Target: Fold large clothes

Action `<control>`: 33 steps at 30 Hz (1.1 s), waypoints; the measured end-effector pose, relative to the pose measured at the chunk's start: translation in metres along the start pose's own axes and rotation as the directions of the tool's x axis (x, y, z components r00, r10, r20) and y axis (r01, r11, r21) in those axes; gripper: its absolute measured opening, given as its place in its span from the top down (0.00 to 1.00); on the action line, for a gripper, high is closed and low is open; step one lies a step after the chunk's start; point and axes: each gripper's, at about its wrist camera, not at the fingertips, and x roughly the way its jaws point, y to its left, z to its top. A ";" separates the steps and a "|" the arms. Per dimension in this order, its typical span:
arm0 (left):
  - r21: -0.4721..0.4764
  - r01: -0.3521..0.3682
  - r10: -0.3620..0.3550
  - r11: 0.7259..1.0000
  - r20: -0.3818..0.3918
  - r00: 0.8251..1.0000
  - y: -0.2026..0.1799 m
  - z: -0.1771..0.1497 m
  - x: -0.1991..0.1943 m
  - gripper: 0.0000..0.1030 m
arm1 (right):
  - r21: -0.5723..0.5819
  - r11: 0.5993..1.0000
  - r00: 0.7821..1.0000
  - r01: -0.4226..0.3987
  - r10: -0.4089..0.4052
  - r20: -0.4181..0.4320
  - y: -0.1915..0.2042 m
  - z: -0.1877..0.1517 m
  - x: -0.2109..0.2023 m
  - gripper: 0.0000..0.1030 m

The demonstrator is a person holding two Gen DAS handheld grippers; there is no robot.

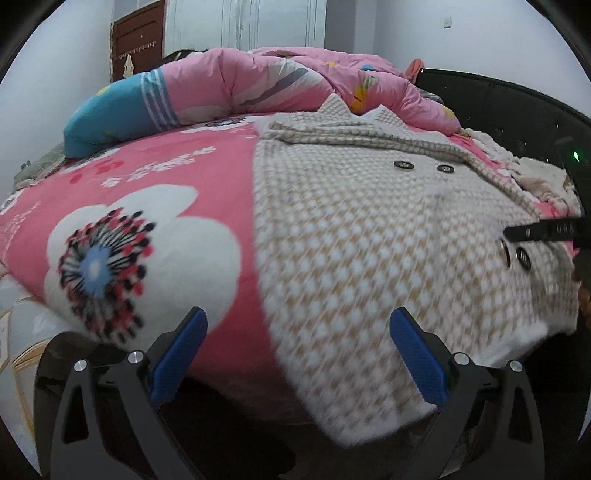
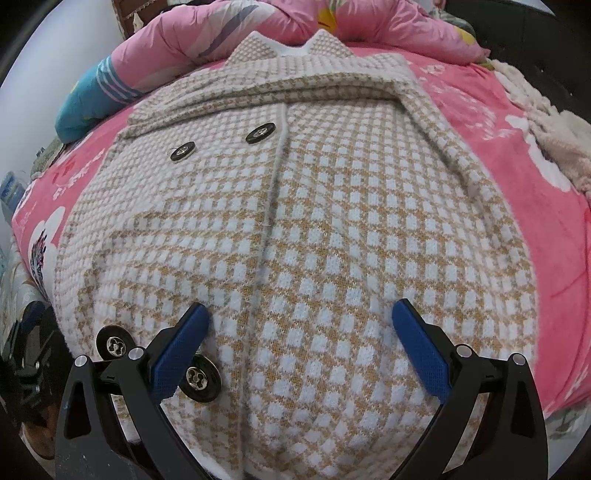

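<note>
Both grippers, left gripper (image 1: 298,334) and right gripper (image 2: 301,328), spread wide, seemingly hovering over checked coat (image 2: 295,221)

Coat (image 2: 295,221) on bed (image 1: 166,192); quilt (image 1: 258,85) behind

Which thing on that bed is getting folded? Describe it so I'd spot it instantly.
Find the pink flowered bedsheet. Spread flat on it, below the heaped pink quilt, lies the coat. Only it has a tan-and-white check knit and dark round buttons.
</note>
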 end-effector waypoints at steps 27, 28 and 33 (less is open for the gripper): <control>-0.246 0.249 -0.298 0.937 -0.186 0.936 0.019 -0.037 0.035 0.47 | -0.018 0.999 0.995 -0.030 0.032 0.098 0.005 -0.020 -0.012 0.08; -0.255 0.250 -0.301 0.934 -0.190 0.934 0.020 -0.037 0.037 0.47 | -0.019 0.999 0.994 -0.041 0.043 0.103 0.004 -0.026 -0.019 0.08; -0.263 0.244 -0.301 0.933 -0.202 0.932 0.020 -0.037 0.036 0.47 | 0.009 0.995 0.986 -0.097 0.095 0.139 -0.015 -0.042 -0.050 0.08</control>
